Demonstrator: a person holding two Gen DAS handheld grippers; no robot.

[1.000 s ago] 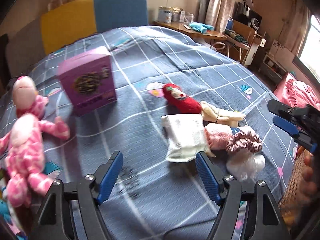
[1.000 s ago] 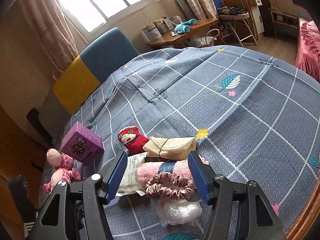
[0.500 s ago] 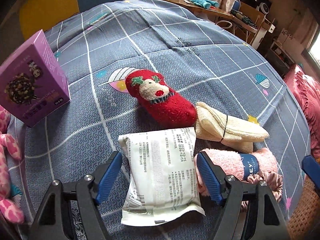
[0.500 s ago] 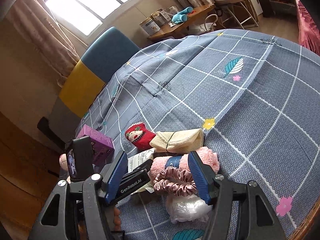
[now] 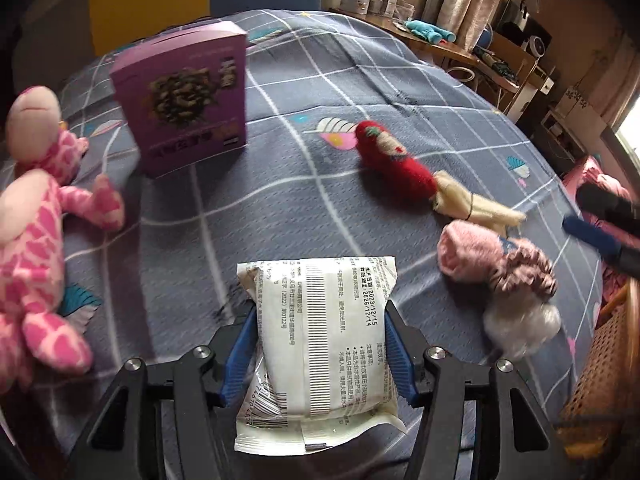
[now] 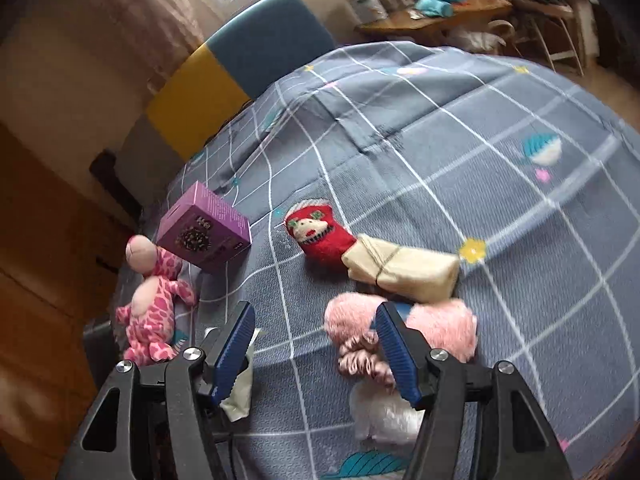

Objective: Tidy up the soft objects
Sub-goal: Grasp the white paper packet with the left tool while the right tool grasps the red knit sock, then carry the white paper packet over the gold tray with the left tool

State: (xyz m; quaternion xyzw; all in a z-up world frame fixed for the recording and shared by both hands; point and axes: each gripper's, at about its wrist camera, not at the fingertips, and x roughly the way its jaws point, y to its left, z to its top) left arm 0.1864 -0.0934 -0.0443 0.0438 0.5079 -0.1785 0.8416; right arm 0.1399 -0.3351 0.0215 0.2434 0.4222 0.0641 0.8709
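My left gripper (image 5: 320, 344) is shut on a white printed soft packet (image 5: 324, 332) and holds it above the blue checked bedspread (image 5: 280, 184). On the bed lie a red sock (image 5: 394, 170), a cream folded cloth (image 5: 472, 206), a pink fluffy roll (image 5: 468, 254), a pink scrunchie (image 5: 528, 272) and a white plastic bundle (image 5: 520, 320). A pink plush toy (image 5: 36, 232) lies at the left. My right gripper (image 6: 316, 354) is open and empty, hovering in front of the pink fluffy roll (image 6: 436, 328) and scrunchie (image 6: 360, 360). The packet's corner (image 6: 240, 392) shows behind its left finger.
A purple box (image 5: 188, 100) stands on the bed beside the plush toy (image 6: 148, 304). A yellow and blue headboard (image 6: 240, 68) is at the back. A wooden desk with tins (image 5: 400, 24) stands beyond the bed. A wicker basket edge (image 5: 600, 368) is at the right.
My left gripper closed on the white packet and lifted it away to the left of the sock pile. My right gripper swung left and lower toward the pink roll.
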